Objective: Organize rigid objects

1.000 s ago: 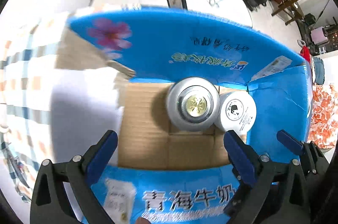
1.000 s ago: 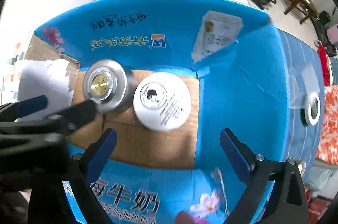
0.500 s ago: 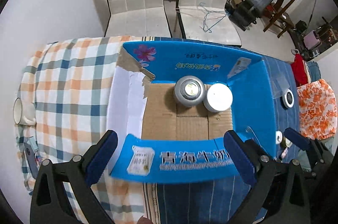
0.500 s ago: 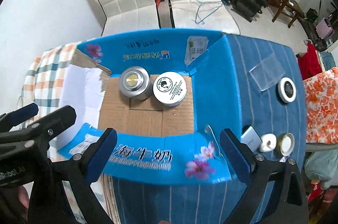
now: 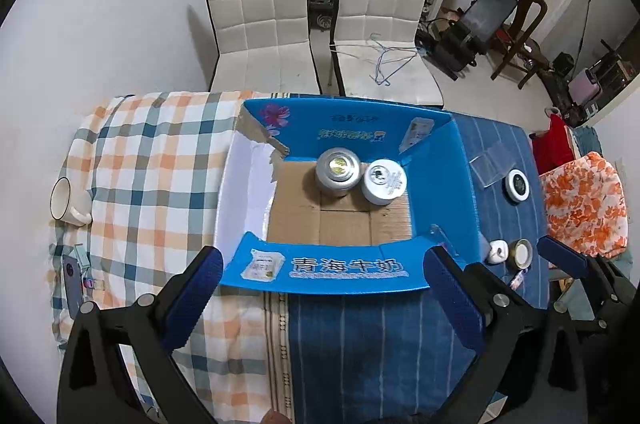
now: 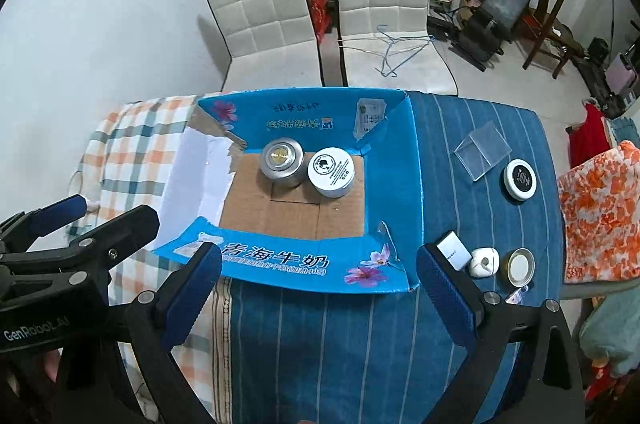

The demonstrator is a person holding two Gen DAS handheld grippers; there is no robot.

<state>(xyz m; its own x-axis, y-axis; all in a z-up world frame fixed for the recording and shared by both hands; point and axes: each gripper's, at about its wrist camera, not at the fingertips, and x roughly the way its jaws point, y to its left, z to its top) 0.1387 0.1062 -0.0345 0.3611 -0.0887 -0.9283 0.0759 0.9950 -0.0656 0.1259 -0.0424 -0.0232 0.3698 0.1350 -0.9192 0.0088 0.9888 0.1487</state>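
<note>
my left fingers (image 5: 322,298) and my right fingers (image 6: 318,298) both hang spread wide and empty above the bench (image 6: 360,344). one open blue cardboard box (image 6: 400,183) holds two things side by side at its far wall: a silver tin (image 6: 281,159) and a white-lidded jar (image 6: 331,172). right of the box lie a clear plastic box (image 6: 482,148), a black-topped jar (image 6: 520,179), a small white case (image 6: 454,254), a white holder (image 6: 485,262) and a gold lid (image 6: 519,266).
</note>
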